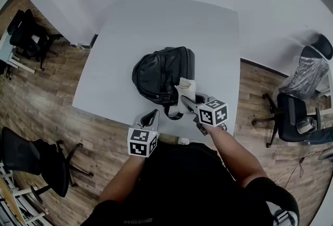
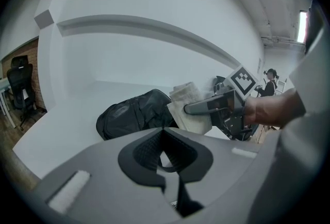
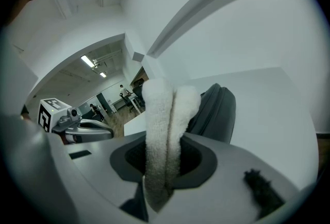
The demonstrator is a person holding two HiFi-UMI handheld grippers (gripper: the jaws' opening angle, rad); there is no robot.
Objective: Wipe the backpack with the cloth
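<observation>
A black backpack (image 1: 163, 74) lies on its side on the white table (image 1: 156, 22), near the front edge. My right gripper (image 1: 185, 100) is shut on a folded white cloth (image 1: 186, 89), which hangs at the backpack's near right side. In the right gripper view the cloth (image 3: 166, 109) stands up between the jaws, with the backpack (image 3: 217, 108) just behind it. My left gripper (image 1: 152, 117) hovers over the table's front edge, a little short of the backpack, its jaws shut and holding nothing. The left gripper view shows the backpack (image 2: 131, 114), the cloth (image 2: 186, 100) and the right gripper (image 2: 200, 108) ahead.
Black office chairs stand on the wood floor at the left (image 1: 30, 35), the lower left (image 1: 36, 160) and the right (image 1: 291, 115). A plastic-covered chair (image 1: 308, 71) is further right. White walls run behind the table.
</observation>
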